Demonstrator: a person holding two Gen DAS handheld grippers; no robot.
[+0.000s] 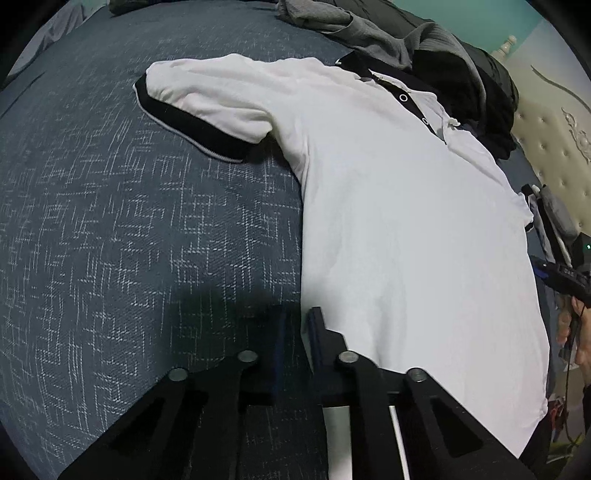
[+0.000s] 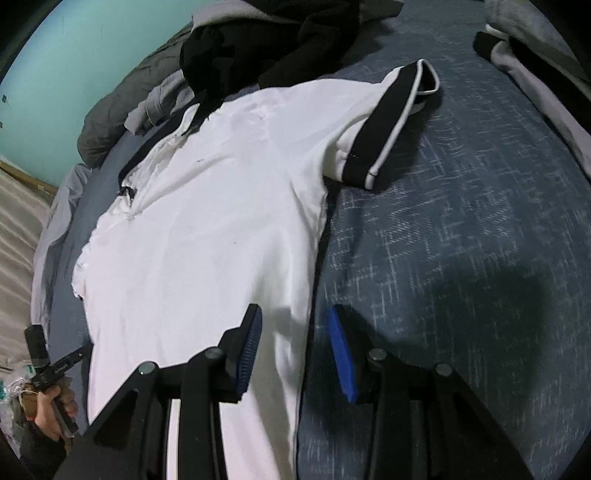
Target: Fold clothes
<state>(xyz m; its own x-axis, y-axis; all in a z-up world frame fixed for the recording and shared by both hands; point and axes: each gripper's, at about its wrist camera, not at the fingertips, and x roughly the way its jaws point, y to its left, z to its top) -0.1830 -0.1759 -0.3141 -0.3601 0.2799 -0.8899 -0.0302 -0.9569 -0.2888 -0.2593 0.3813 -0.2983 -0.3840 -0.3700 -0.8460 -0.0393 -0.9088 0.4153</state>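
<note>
A white polo shirt (image 1: 388, 221) with black collar (image 1: 391, 85) and black sleeve cuffs lies flat on the dark blue patterned bed cover (image 1: 110, 221). My left gripper (image 1: 301, 328) is shut on the shirt's side edge near the hem. In the right wrist view the same shirt (image 2: 203, 240) stretches away from me, one sleeve (image 2: 388, 122) spread to the right. My right gripper (image 2: 295, 343) is open and straddles the shirt's other side edge. One blue pad is over the cloth and the other is over the bed cover (image 2: 461, 258).
A heap of grey clothes (image 1: 369, 33) and black clothes (image 2: 266, 44) lies beyond the collar. A grey garment (image 2: 535, 74) is at the far right. A padded headboard (image 1: 546, 147) and a teal wall (image 2: 74, 55) border the bed. A hand (image 2: 51, 410) shows at the lower left.
</note>
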